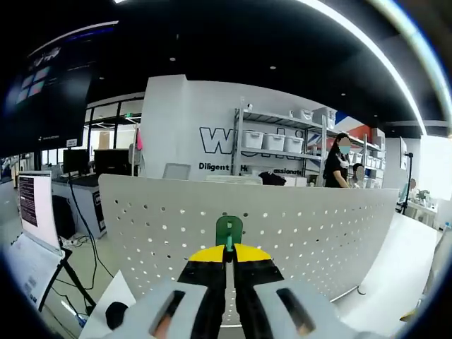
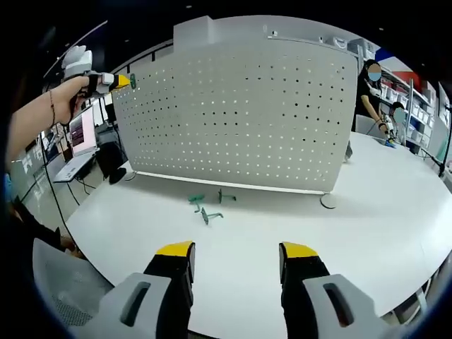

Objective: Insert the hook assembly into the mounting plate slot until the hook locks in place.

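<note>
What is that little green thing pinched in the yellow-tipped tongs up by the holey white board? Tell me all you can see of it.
It is a small green hook piece, plastic by its look, with a rounded top and a paler stem running down its middle. The left gripper is shut on its lower end, holding it upright. It sits in front of the white pegboard; whether it touches the board cannot be told.

Tabletop [image 2: 395,212]: white, broad and curved at its edge.
Shelving [image 1: 282,145]: metal racks against the far wall, stacked with white bins.
Wall [image 1: 183,134]: white, carrying large dark lettering partly hidden by the shelving.
Laptop [image 2: 81,131]: open on a stand at the far left, screen lit.
People [image 1: 337,162]: two stand by the shelving.
Ceiling light [image 1: 374,49]: a long bright strip arcs overhead.
</note>
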`<state>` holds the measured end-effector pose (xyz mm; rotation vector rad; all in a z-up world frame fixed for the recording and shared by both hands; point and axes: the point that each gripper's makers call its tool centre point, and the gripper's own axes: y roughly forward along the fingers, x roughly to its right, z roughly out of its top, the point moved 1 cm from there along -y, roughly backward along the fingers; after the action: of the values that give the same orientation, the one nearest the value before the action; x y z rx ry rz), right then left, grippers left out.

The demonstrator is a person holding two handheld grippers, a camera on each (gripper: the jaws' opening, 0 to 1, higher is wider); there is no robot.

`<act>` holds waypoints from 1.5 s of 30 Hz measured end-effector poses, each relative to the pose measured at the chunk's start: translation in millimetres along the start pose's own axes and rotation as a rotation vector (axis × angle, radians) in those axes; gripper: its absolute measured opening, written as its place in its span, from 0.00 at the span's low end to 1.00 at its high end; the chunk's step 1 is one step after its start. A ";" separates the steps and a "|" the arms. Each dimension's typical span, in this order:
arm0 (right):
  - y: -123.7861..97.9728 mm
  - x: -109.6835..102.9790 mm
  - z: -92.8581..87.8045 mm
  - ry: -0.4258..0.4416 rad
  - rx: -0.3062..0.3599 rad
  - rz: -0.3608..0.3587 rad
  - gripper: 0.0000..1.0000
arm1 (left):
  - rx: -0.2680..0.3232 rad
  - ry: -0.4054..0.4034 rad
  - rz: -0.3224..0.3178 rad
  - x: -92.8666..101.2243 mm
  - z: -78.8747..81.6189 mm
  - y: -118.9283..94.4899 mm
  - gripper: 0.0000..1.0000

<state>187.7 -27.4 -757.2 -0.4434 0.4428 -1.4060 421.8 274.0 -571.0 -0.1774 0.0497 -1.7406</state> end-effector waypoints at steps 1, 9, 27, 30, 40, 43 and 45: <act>-0.1 0.4 0.0 -0.009 -0.001 -0.001 0.45 | 0.003 -0.008 0.005 -1.2 0.7 1.4 0.01; 0.2 4.4 1.3 -0.005 0.003 -0.002 0.45 | 0.015 -0.002 0.019 0.0 3.6 10.6 0.01; 6.3 6.2 1.8 -0.008 0.004 0.018 0.43 | 0.008 -0.015 0.057 -4.9 3.1 32.5 0.01; 6.7 6.1 3.0 -0.008 0.009 0.022 0.43 | 0.001 -0.011 0.050 -3.5 3.1 36.3 0.01; 10.7 5.1 8.8 -0.003 0.023 0.033 0.43 | -0.028 -0.012 0.058 -5.8 -3.6 40.5 0.01; 11.7 4.5 9.3 -0.004 0.022 0.037 0.42 | -0.023 -0.020 0.060 -8.1 -1.1 42.1 0.01; 12.1 5.0 9.4 -0.004 0.023 0.038 0.42 | -0.038 -0.018 0.058 -6.8 -2.7 43.2 0.01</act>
<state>203.5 -30.7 -756.0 -0.4176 0.4294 -1.3722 464.7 272.9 -580.1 -0.2175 0.0744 -1.6810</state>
